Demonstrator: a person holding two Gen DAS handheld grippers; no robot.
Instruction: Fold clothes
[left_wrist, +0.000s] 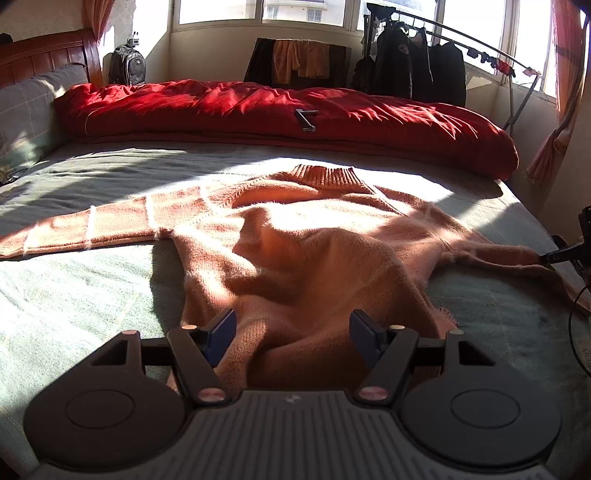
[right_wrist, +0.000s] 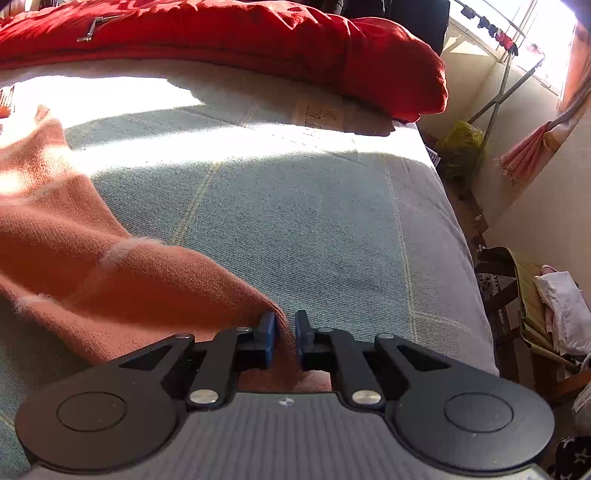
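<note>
A: Orange knit sweater (left_wrist: 295, 236) lies flat on the grey-green bed sheet (left_wrist: 92, 288), collar (left_wrist: 325, 175) pointing toward the red duvet (left_wrist: 258, 110), hem toward the left wrist camera. Long axis of the body runs from near edge to far; sleeves spread crosswise.

B: Left sleeve?

A: Left sleeve (left_wrist: 85, 225) stretched straight out to the left, pale stripes across it.

B: Left gripper?

A: Left gripper (left_wrist: 291, 332) hangs over the hem with jaws wide apart — fabric lies beneath and between them, pads not pressing on it.

B: Right gripper?

A: Right gripper (right_wrist: 285, 332) has its jaws drawn near together, narrow gap only, with the end of the right sleeve (right_wrist: 122, 273) pinched between the blue pads (right_wrist: 269, 334). That sleeve runs from the body toward the right side of the bed — slightly rumpled.
</note>
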